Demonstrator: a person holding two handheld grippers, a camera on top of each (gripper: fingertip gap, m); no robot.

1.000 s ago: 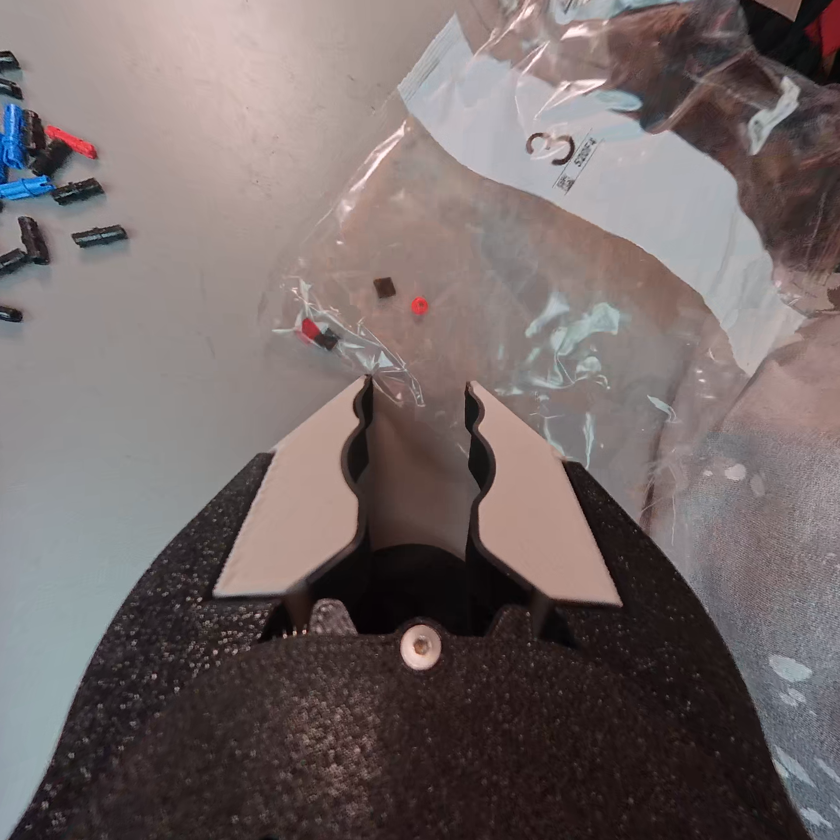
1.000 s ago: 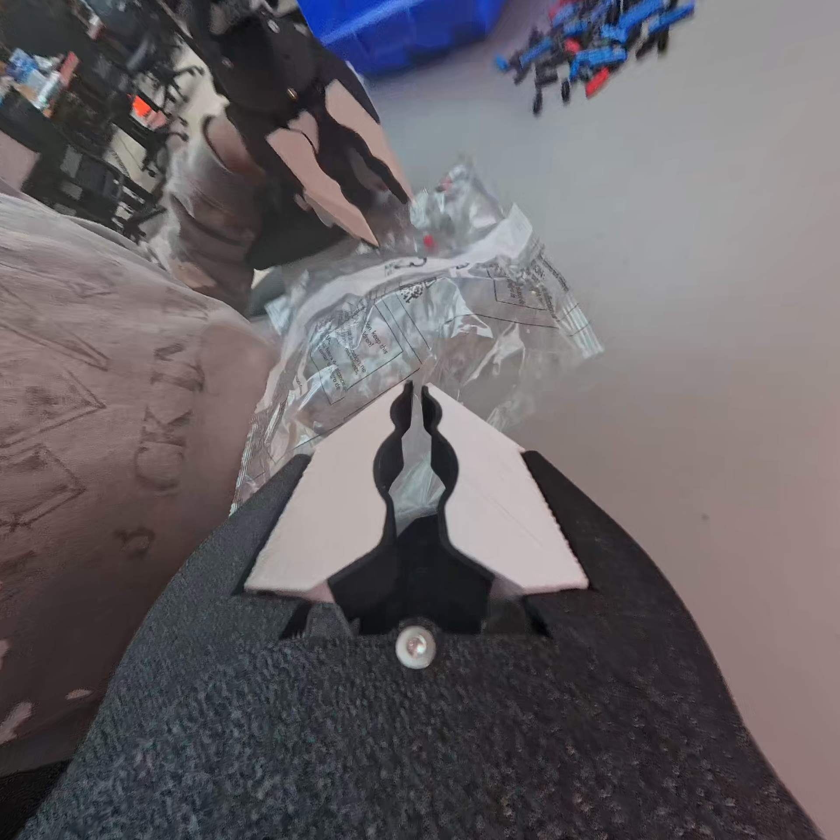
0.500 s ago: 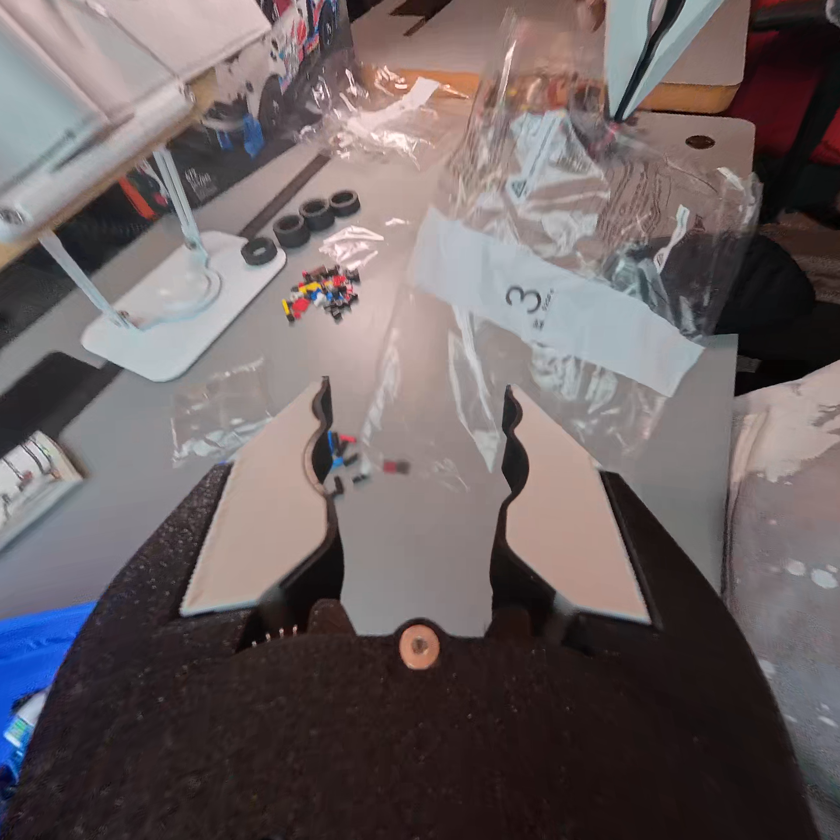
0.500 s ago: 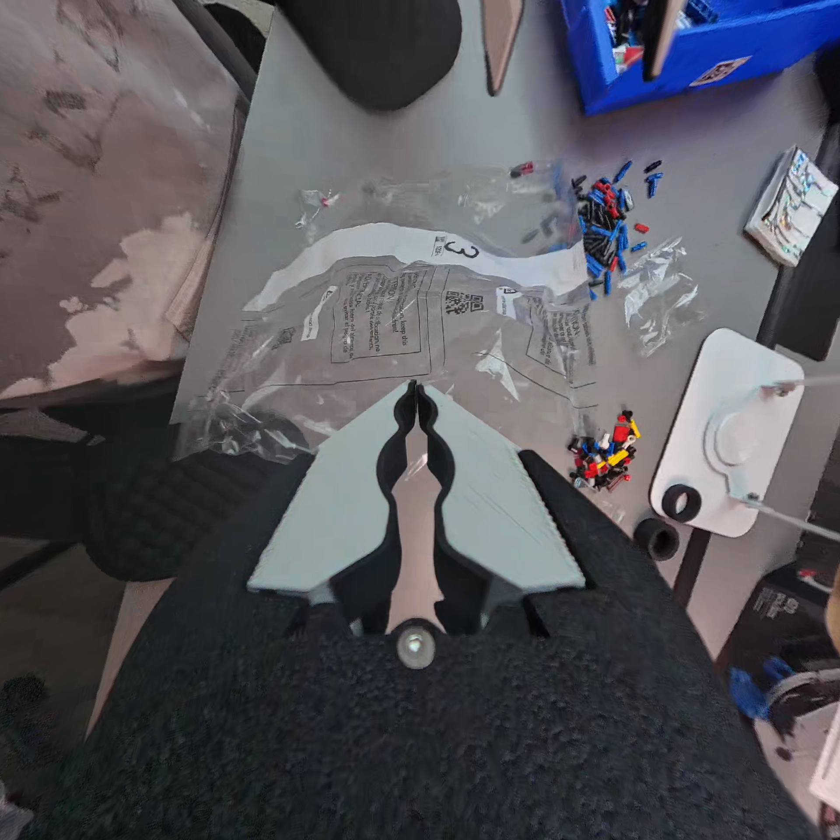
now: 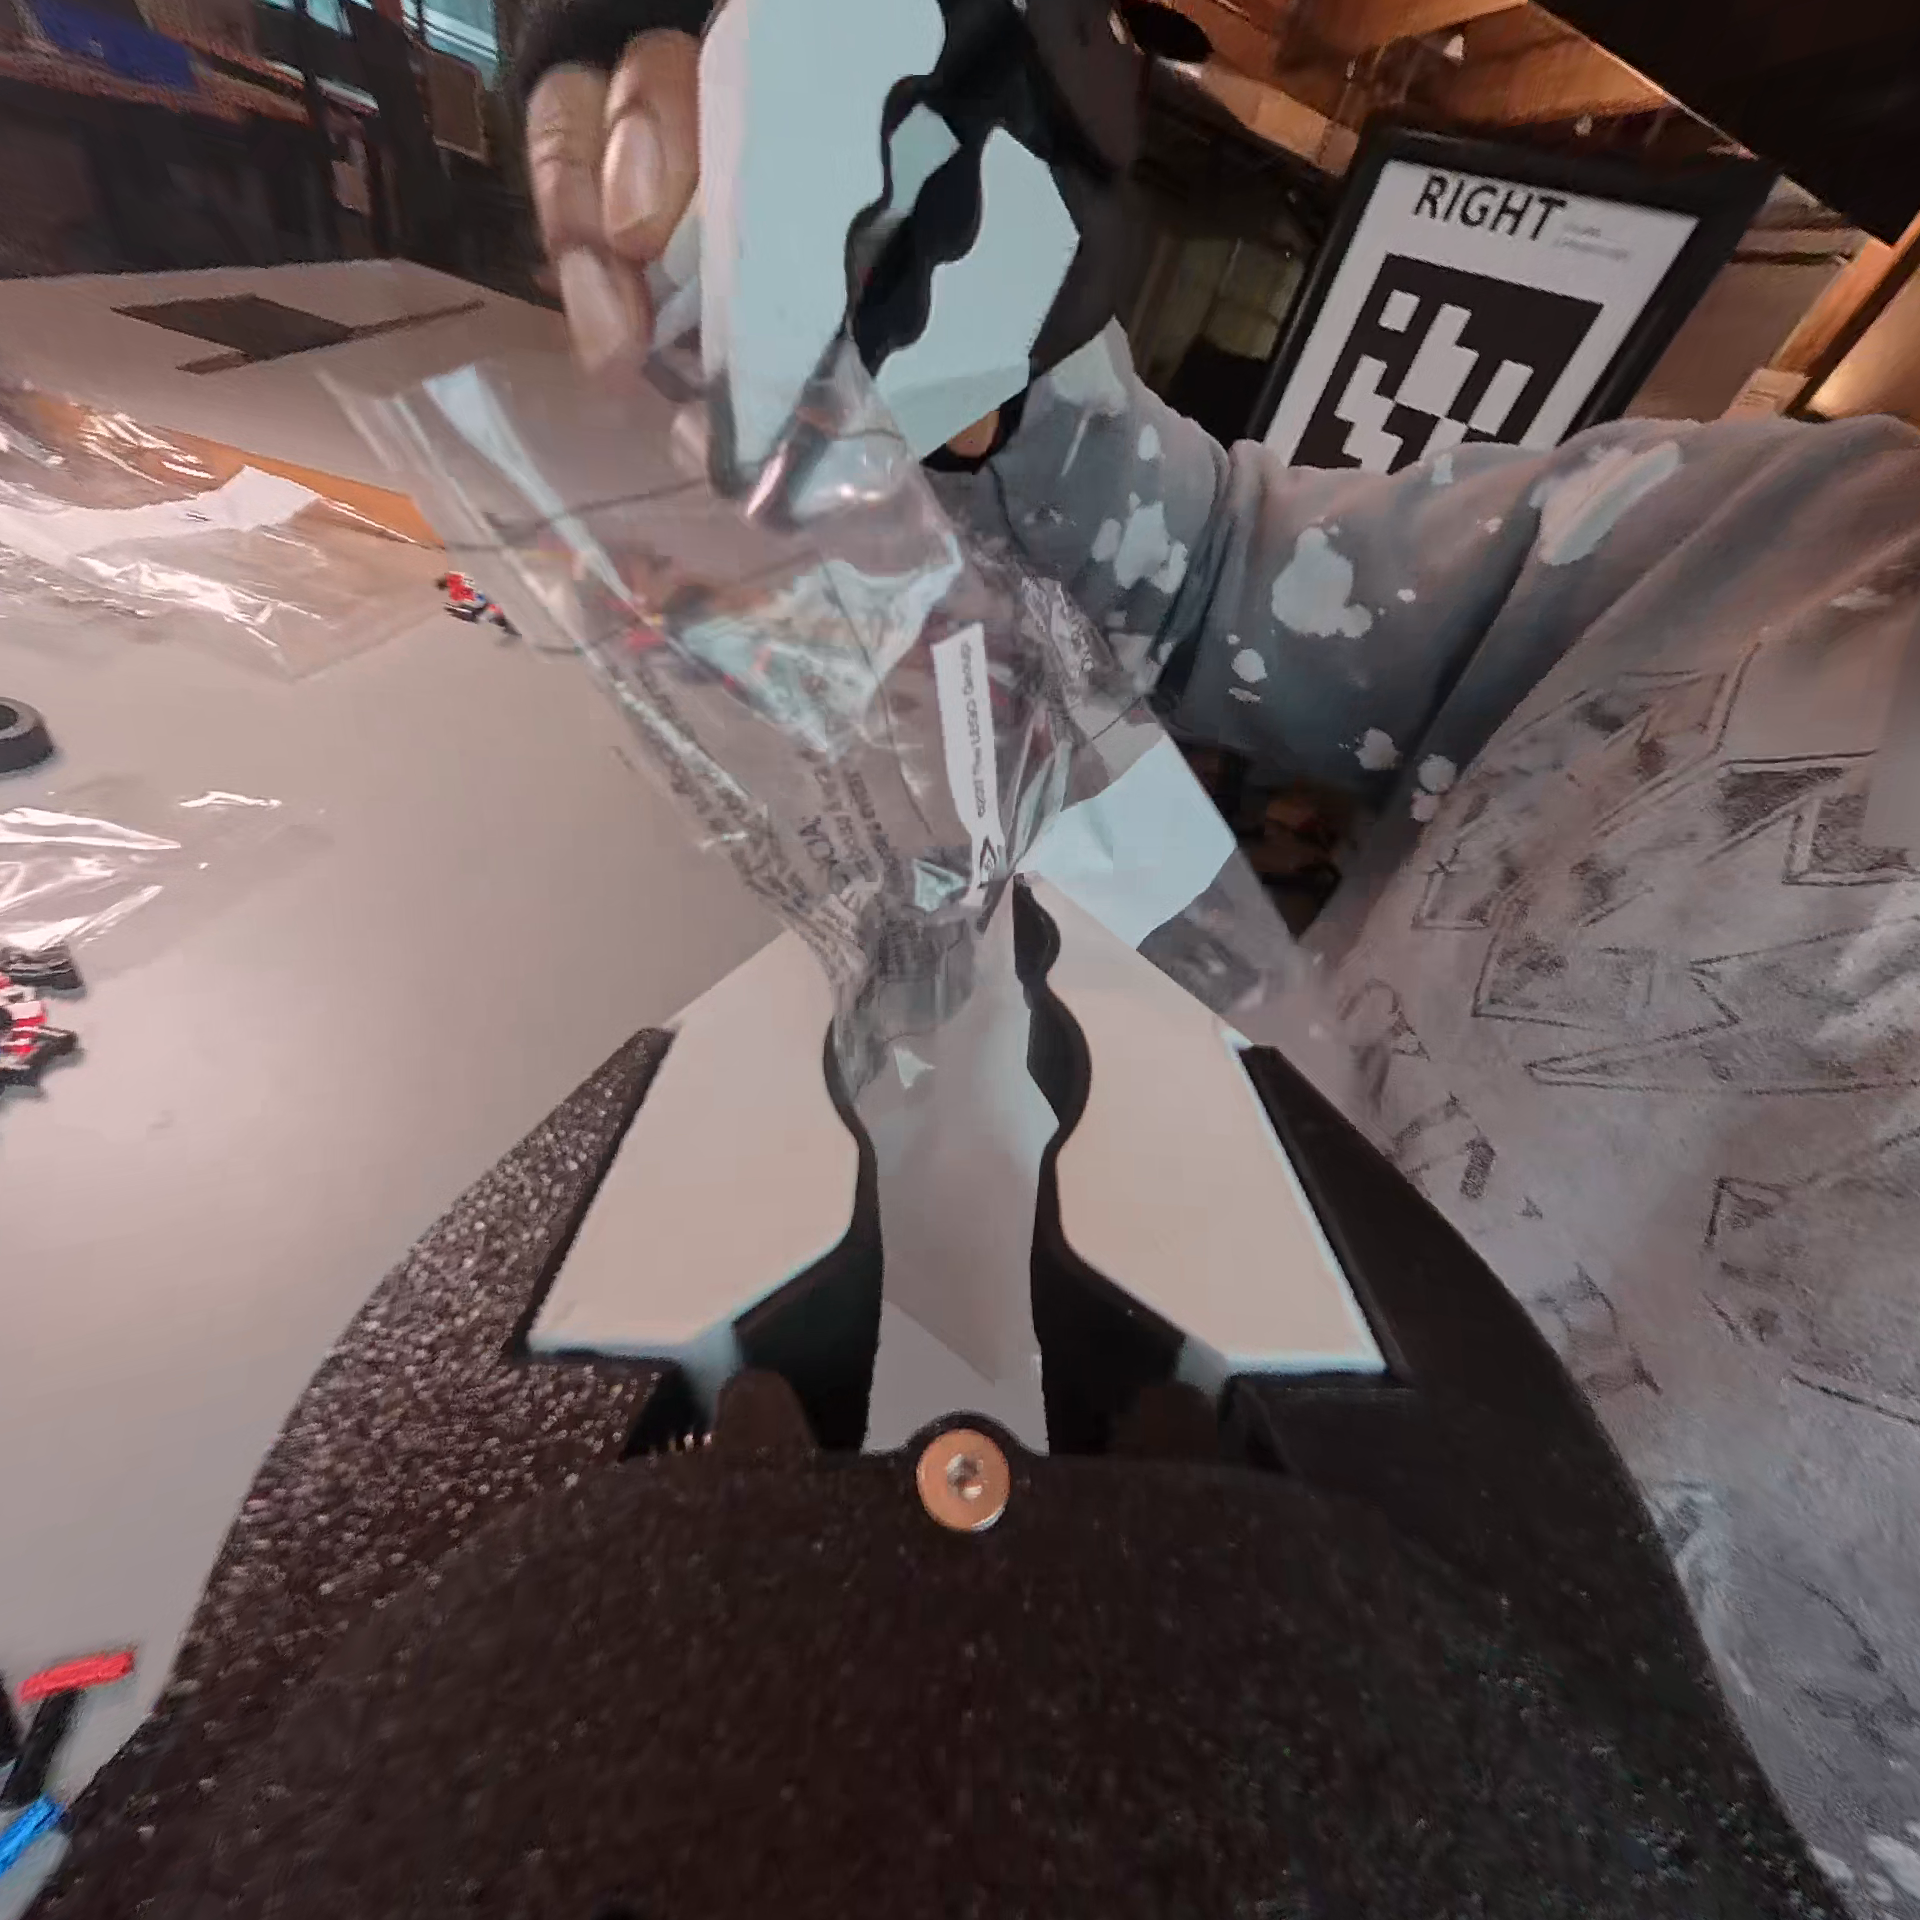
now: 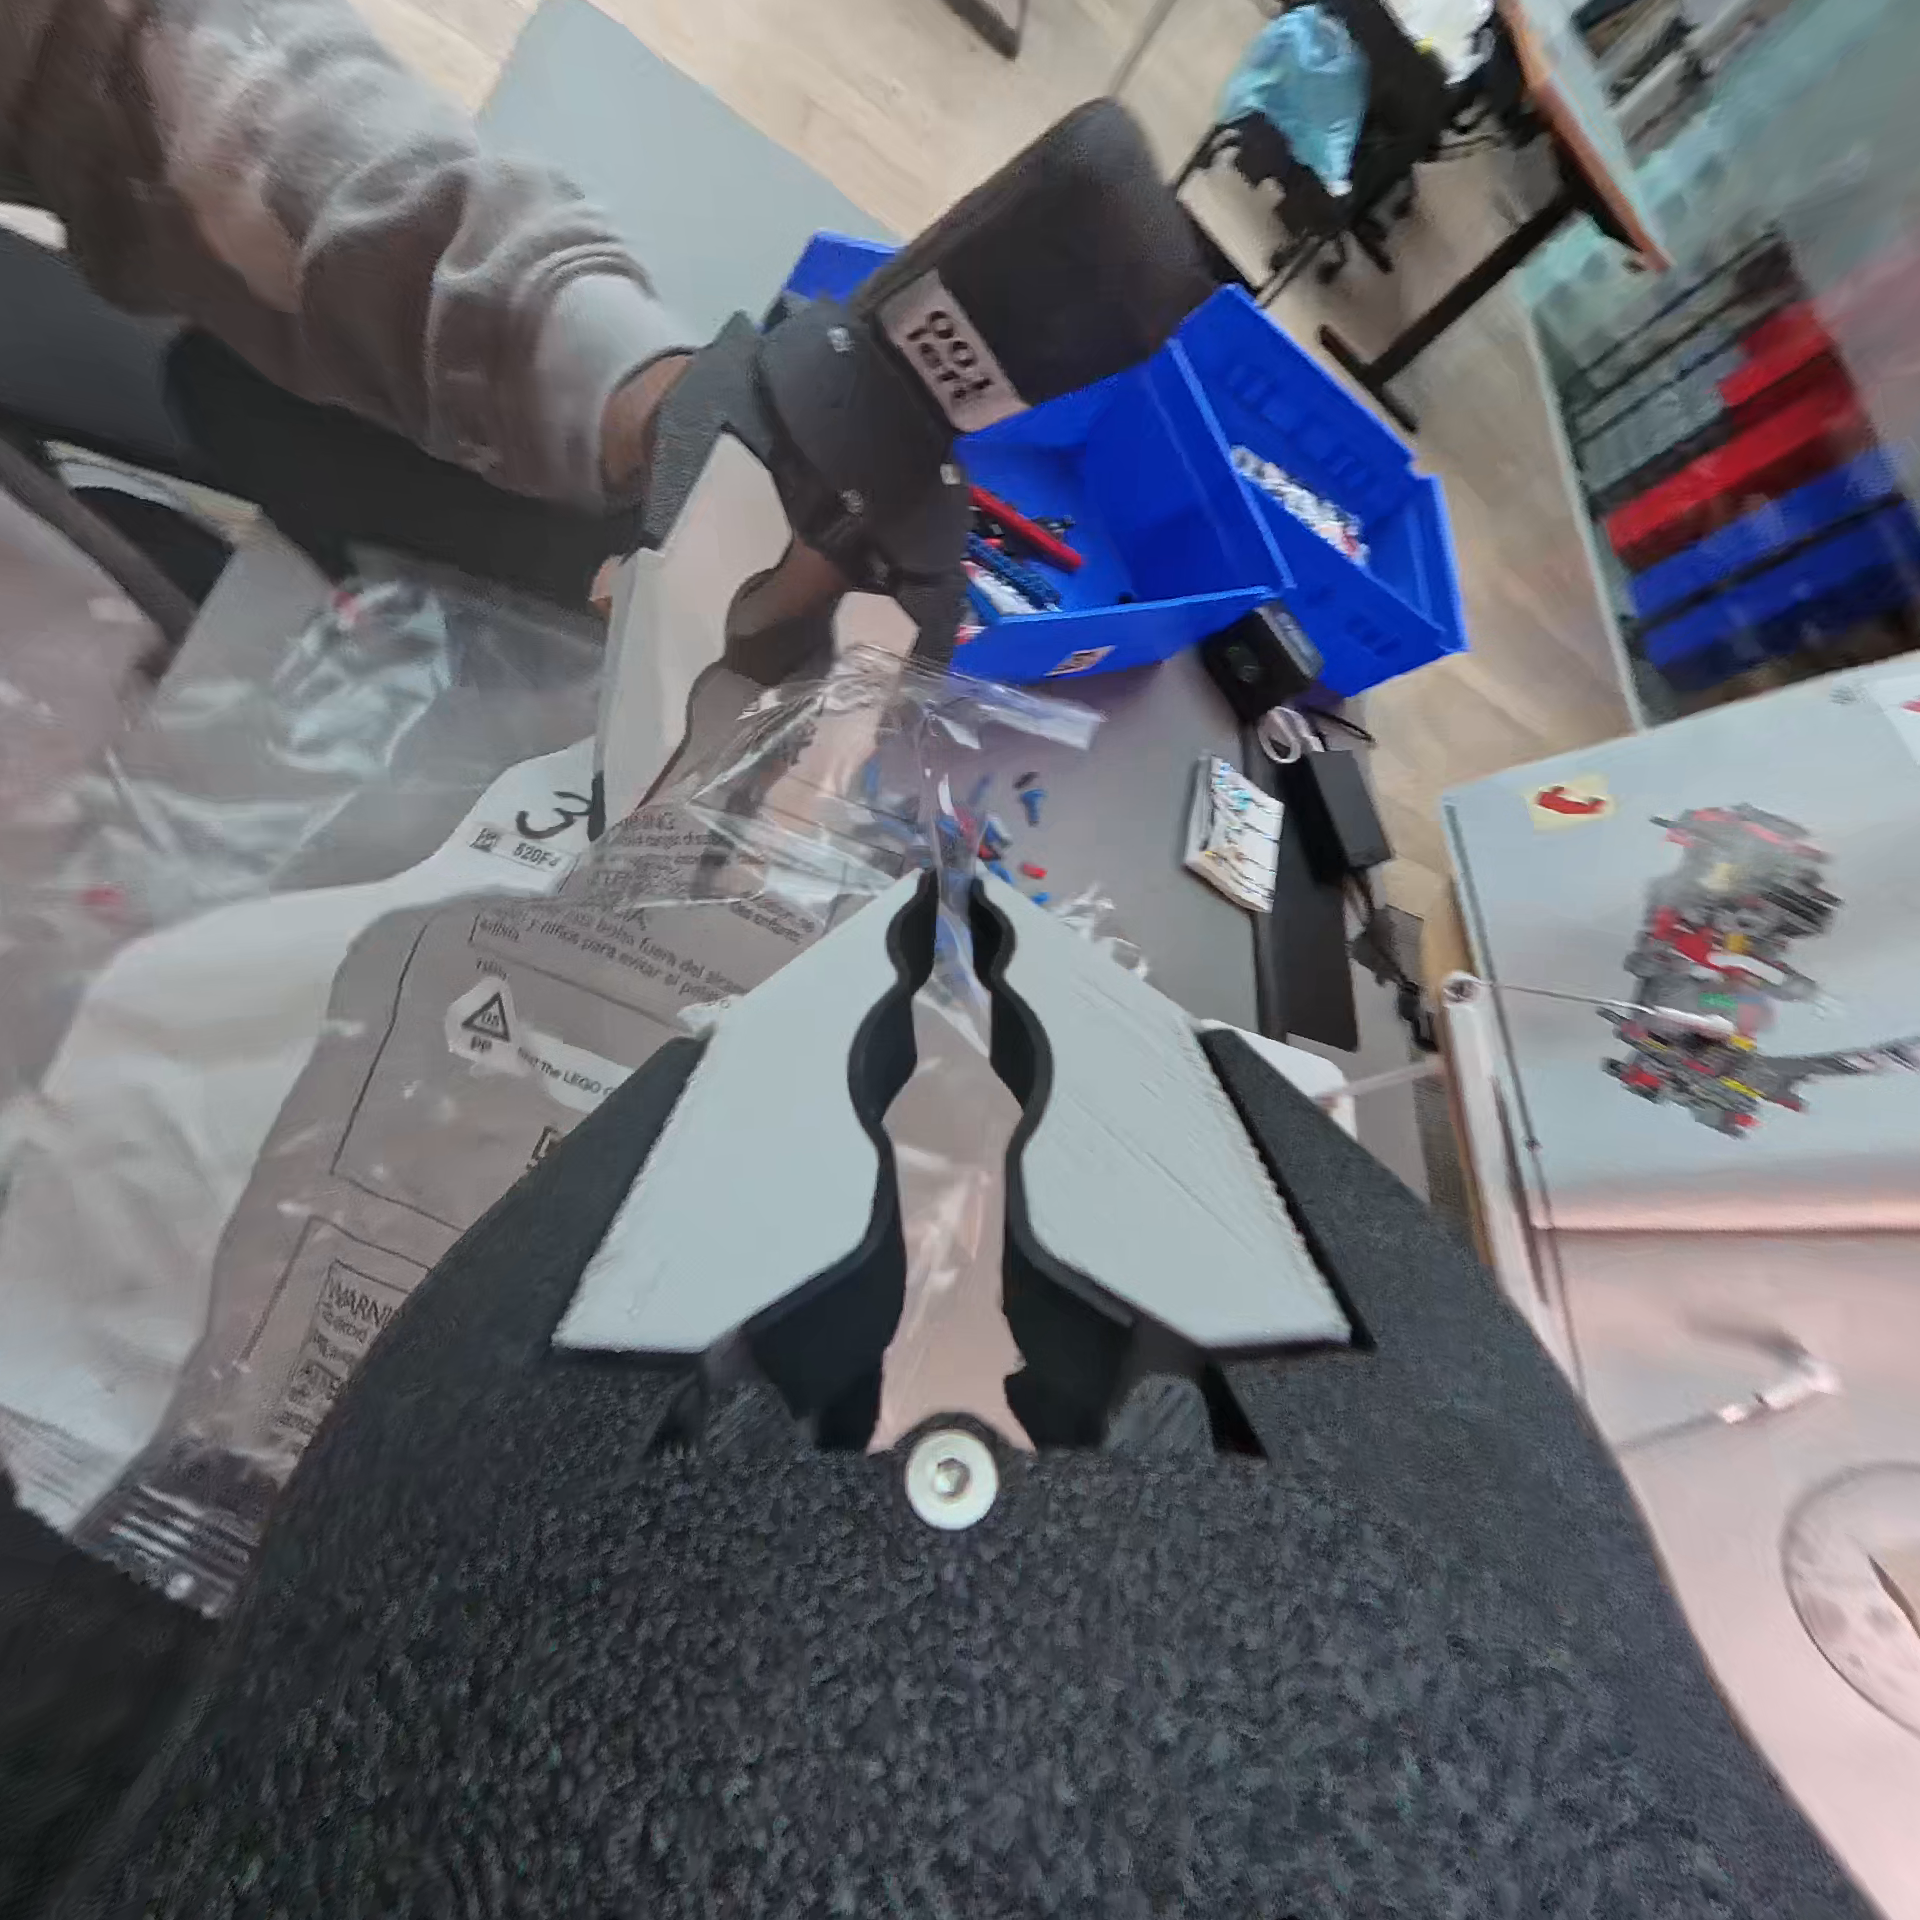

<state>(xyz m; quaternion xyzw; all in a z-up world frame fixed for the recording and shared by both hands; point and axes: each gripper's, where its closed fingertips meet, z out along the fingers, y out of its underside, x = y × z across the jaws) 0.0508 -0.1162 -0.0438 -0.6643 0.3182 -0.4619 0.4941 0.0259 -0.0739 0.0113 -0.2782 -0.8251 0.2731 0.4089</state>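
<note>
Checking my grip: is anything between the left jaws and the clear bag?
Nothing visible. The left gripper pinches the bag directly at its tips, and the right gripper clamps it too.

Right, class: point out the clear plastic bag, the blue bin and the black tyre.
clear plastic bag (image 5: 790,665), left wrist view, its printed middle.
blue bin (image 6: 1340,499), right wrist view, its front wall.
black tyre (image 5: 16,732), left wrist view, its side.
</note>
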